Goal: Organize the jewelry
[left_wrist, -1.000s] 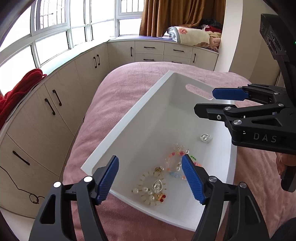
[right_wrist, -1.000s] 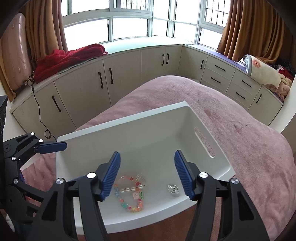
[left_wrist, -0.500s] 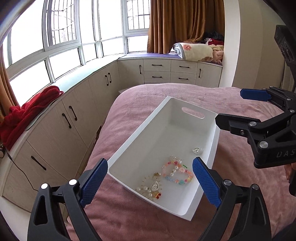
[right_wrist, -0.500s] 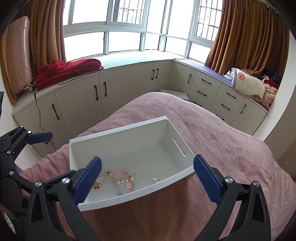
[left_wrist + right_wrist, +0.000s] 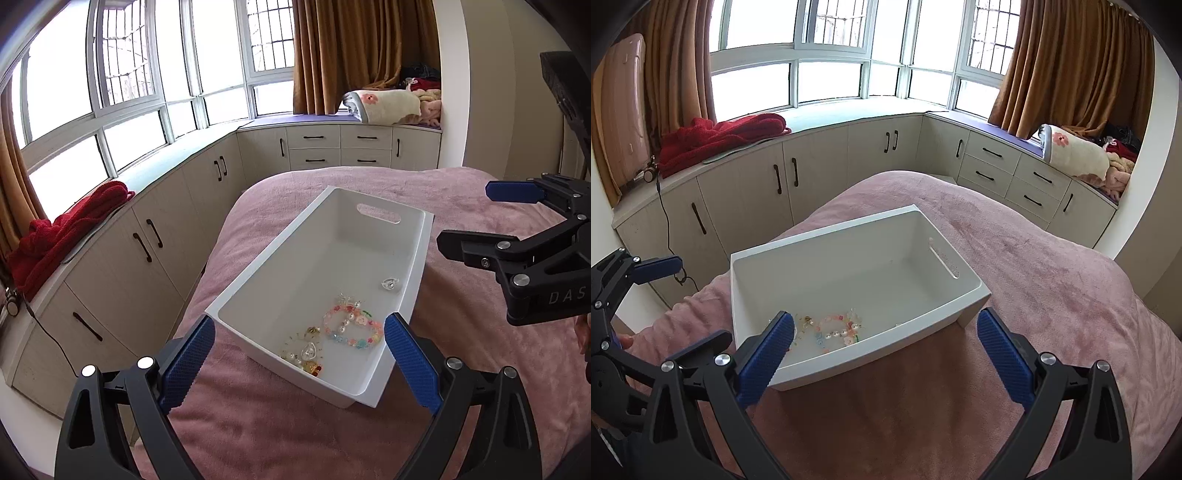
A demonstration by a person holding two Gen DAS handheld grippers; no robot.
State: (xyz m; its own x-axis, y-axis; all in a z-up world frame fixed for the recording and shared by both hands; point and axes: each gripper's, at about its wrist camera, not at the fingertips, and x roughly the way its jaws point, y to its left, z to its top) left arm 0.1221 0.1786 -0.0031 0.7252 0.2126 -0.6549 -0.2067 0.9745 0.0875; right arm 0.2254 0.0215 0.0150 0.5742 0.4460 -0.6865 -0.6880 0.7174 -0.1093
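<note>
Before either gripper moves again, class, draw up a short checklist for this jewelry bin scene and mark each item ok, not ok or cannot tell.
1. Left gripper empty, jaws wide apart: ok.
2. Right gripper empty, jaws wide apart: ok.
3. White bin resting flat on the pink bedspread, not tipped: ok.
4. Colourful bead bracelet inside the bin, near its close end: ok.
5. Pearl piece beside the bracelet, untangled from it: cannot tell.
6. Small clear piece lying apart from the others by the bin's right wall: ok.
</note>
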